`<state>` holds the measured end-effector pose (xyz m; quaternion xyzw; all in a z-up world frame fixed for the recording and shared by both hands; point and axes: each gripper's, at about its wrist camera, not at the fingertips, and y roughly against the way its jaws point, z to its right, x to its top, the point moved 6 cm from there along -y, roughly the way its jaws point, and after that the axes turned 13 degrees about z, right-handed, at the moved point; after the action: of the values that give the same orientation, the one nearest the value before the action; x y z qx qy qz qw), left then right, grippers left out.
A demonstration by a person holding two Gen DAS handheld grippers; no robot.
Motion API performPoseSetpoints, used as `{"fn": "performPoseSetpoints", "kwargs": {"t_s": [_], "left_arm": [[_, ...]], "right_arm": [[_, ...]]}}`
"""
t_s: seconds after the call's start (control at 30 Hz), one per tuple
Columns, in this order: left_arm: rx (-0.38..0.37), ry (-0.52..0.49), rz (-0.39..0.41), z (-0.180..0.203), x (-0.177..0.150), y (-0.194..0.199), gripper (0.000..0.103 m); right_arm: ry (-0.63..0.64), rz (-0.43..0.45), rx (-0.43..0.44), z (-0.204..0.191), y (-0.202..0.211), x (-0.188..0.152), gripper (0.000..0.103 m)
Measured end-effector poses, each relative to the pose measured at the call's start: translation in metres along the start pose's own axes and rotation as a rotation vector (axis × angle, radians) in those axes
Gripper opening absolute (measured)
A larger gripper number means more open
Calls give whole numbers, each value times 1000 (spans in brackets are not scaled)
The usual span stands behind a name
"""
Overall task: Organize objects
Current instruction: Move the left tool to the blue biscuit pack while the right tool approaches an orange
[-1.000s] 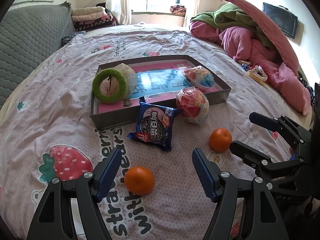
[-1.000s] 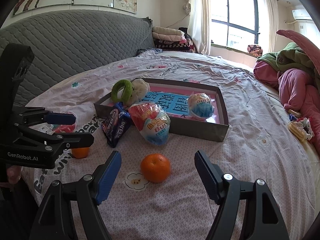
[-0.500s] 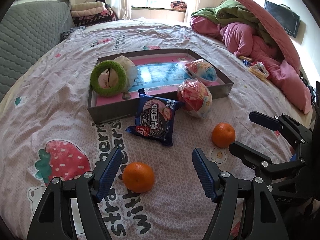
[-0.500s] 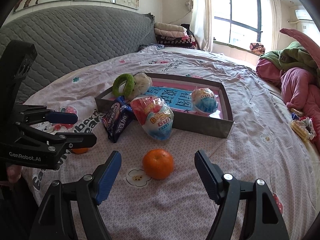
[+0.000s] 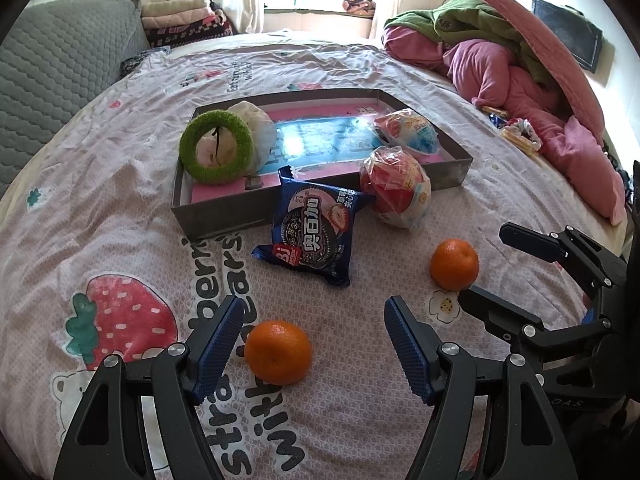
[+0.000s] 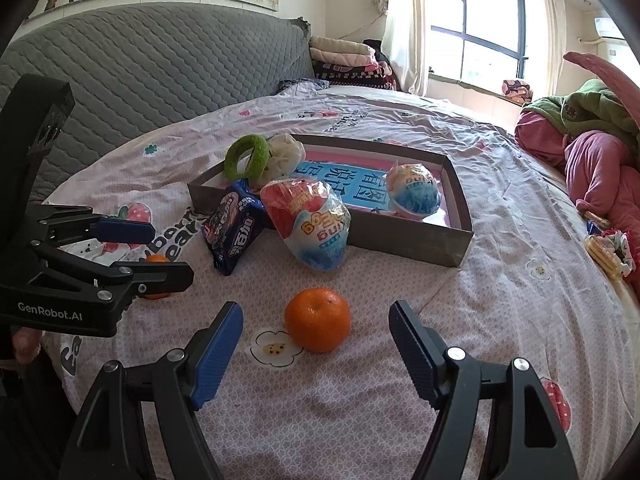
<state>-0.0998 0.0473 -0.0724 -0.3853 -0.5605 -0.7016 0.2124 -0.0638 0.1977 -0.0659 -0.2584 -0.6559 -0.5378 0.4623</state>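
Note:
A grey shallow box [image 5: 224, 220] [image 6: 404, 240] lies on the bed, holding a green ring [image 5: 216, 148], a white ball [image 5: 260, 128] and a wrapped egg toy [image 5: 408, 132]. A blue cookie packet [image 5: 316, 232] and a second wrapped egg toy [image 5: 396, 192] lean on its near wall. My left gripper [image 5: 314, 340] is open, with an orange [image 5: 278, 352] between its fingers. My right gripper [image 6: 316, 348] is open just short of another orange [image 6: 318, 318]. Each gripper shows in the other view: the right one [image 5: 488, 268] and the left one [image 6: 168, 252].
A grey quilted headboard [image 6: 160, 68] stands at the left. Pink and green bedding [image 5: 520, 68] is piled at the right, with small snack packets [image 6: 604, 248] beside it. Folded blankets [image 5: 180, 16] lie by the window.
Both grippers have moved forward and lower over the bed. Each orange now sits closer to its gripper's fingers. Both stay open.

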Motion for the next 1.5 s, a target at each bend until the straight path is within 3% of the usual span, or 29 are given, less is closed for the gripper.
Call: {"fn": "performPoseSetpoints", "kwargs": {"t_s": [1.5], "left_arm": [[9,61,-7,-11,9,-41,74]], "right_arm": [[-17,-49,-7,4,-23,-10,75]]}}
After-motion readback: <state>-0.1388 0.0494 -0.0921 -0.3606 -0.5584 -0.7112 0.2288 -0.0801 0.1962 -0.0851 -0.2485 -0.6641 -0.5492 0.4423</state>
